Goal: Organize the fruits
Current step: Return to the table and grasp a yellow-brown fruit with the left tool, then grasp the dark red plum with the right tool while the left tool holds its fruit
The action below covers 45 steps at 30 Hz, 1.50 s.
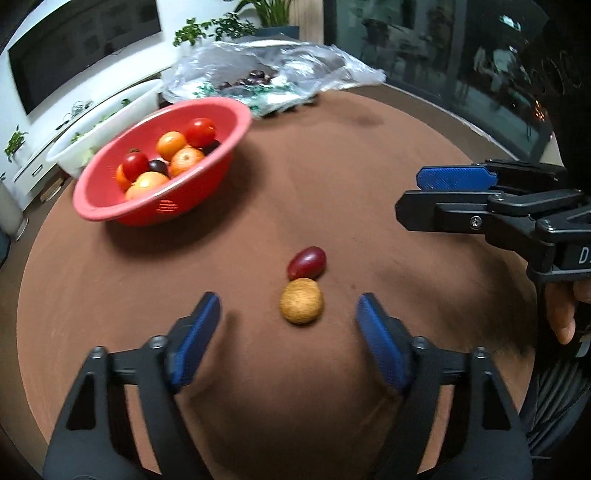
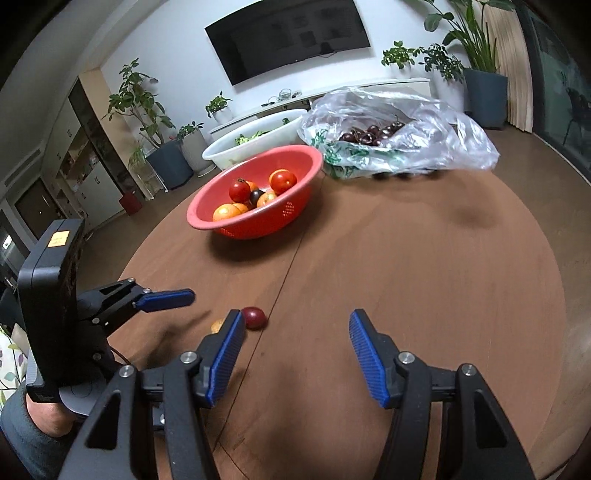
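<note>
Two loose fruits wait between gaping tongs

On the brown desk (image 1: 388,155), the red colander (image 1: 110,206) sits far left, already holding fruit. Left tongs (image 1: 288,317) gape empty around the near tan fruit (image 1: 301,301), which touches a red fruit (image 1: 306,262); right tongs (image 2: 295,343), also agape, hold nothing. Closing carelessly could nudge either round fruit into rolling away.

A home living room: wall-mounted television (image 2: 288,35), potted plants (image 2: 142,107), cabinets.
</note>
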Available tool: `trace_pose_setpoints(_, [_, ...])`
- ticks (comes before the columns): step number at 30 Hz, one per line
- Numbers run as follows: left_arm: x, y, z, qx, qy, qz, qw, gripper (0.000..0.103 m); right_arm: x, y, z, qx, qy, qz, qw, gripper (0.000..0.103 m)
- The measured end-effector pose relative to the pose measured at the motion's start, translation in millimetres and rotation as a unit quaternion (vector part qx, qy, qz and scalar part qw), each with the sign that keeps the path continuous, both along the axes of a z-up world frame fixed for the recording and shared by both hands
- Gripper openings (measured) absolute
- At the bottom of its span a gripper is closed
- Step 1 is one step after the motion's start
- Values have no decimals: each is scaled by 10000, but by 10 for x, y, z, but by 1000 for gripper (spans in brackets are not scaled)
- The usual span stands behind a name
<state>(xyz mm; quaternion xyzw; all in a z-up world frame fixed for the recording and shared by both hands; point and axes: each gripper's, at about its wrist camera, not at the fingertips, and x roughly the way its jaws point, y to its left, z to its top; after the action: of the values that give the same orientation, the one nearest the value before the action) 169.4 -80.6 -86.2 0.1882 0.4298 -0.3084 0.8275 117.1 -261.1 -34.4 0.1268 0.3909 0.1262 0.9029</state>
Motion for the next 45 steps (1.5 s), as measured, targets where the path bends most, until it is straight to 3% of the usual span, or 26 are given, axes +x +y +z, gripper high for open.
trace_pose_setpoints(9, [17, -74, -67, 68, 128, -25, 9999, 41, -18, -21, -54, 86, 5, -5, 10000, 62])
trace_pose_setpoints(17, [58, -75, -90, -33, 218, 1, 9998, 37, -33, -32, -71, 94, 13, -3, 10000, 62])
trace_pose_setpoints(20, [52, -71, -91, -96, 241, 10, 9997, 30, -31, -30, -90, 84, 36, 4, 10000, 62])
trace_pose_setpoints(26, [64, -24, -91, -226, 321, 104, 9992, 25, -34, -21, -110, 66, 53, 10, 10000, 62])
trace_pose_setpoints(45, [43, 159, -66, -581, 386, 425, 9967, 24, -12, 63, -154, -75, 130, 101, 9998, 62])
